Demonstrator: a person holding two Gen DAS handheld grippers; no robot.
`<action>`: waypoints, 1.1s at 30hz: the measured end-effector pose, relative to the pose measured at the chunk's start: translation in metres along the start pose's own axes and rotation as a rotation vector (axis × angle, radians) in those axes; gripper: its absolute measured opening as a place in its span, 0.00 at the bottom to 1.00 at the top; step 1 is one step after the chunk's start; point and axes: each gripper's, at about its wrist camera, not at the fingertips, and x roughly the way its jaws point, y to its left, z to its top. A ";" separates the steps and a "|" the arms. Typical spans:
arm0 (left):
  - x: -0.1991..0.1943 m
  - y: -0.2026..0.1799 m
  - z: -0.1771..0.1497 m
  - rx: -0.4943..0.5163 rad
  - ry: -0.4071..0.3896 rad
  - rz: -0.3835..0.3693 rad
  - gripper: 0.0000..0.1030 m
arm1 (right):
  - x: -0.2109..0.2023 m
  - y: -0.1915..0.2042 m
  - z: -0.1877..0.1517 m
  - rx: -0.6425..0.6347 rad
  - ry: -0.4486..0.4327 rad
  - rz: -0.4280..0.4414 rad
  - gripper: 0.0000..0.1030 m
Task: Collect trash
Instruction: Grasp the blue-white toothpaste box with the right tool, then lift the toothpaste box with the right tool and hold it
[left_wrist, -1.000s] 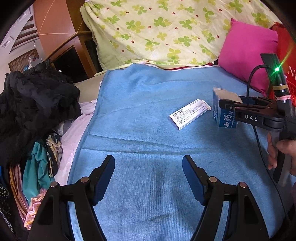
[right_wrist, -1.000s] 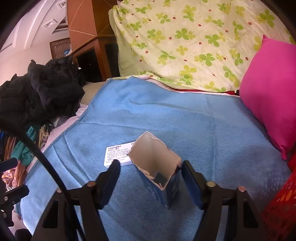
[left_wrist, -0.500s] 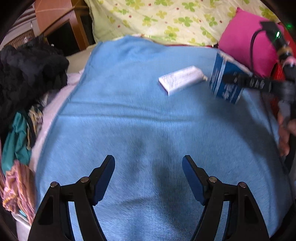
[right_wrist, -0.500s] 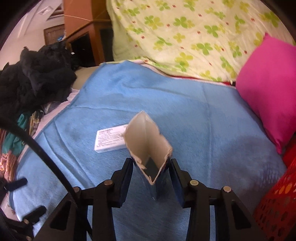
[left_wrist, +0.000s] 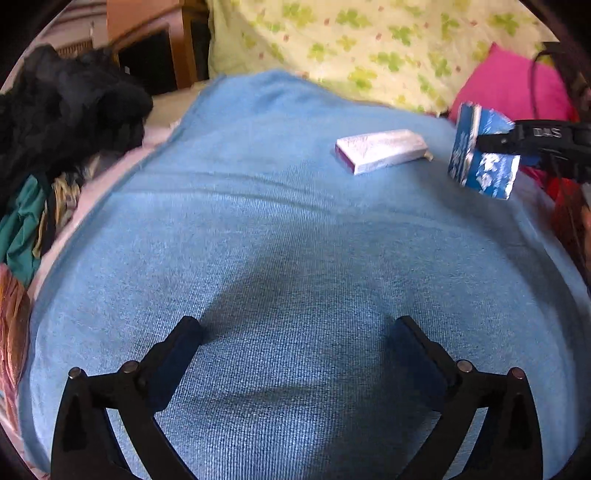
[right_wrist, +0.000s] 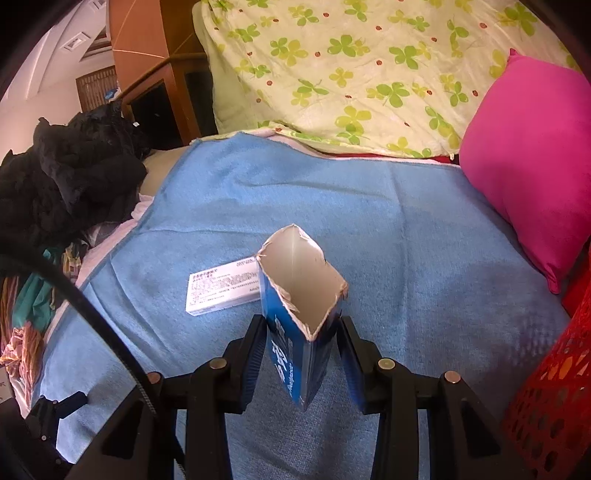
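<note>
The right gripper (right_wrist: 301, 354) is clamped on a torn-open blue carton (right_wrist: 299, 314), its fingers (right_wrist: 255, 354) having just been closing in until they press both sides of it. The carton stands upright between them with its ragged mouth pointing up; in the left wrist view it hangs tilted, clear of the blue blanket (left_wrist: 295, 240) that covers the bed.

The left gripper (left_wrist: 297, 350) has just been opening its fingers and now has them spread wide with nothing but blanket between them, low over the near part of the bed.

A flat white box (right_wrist: 221, 286) with small print lies on the blanket just beyond the carton and a little to its left, well ahead of the left gripper.

A pink pillow (right_wrist: 528, 199) leans at the right edge of the bed, with a clover-patterned quilt (right_wrist: 369, 74) heaped behind it. A red basket (right_wrist: 554, 387) with a mesh wall stands at the near right. Dark clothes (right_wrist: 66, 184) are piled off the left side.
</note>
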 end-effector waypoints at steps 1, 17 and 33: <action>-0.002 0.000 -0.003 -0.005 -0.026 0.002 1.00 | 0.002 -0.001 0.000 0.004 0.008 -0.005 0.41; -0.002 0.002 -0.005 -0.018 -0.052 -0.006 1.00 | -0.012 -0.015 -0.002 0.102 -0.046 0.043 0.41; -0.002 0.001 -0.005 -0.016 -0.054 0.003 1.00 | -0.013 -0.026 -0.003 0.118 0.028 0.029 0.41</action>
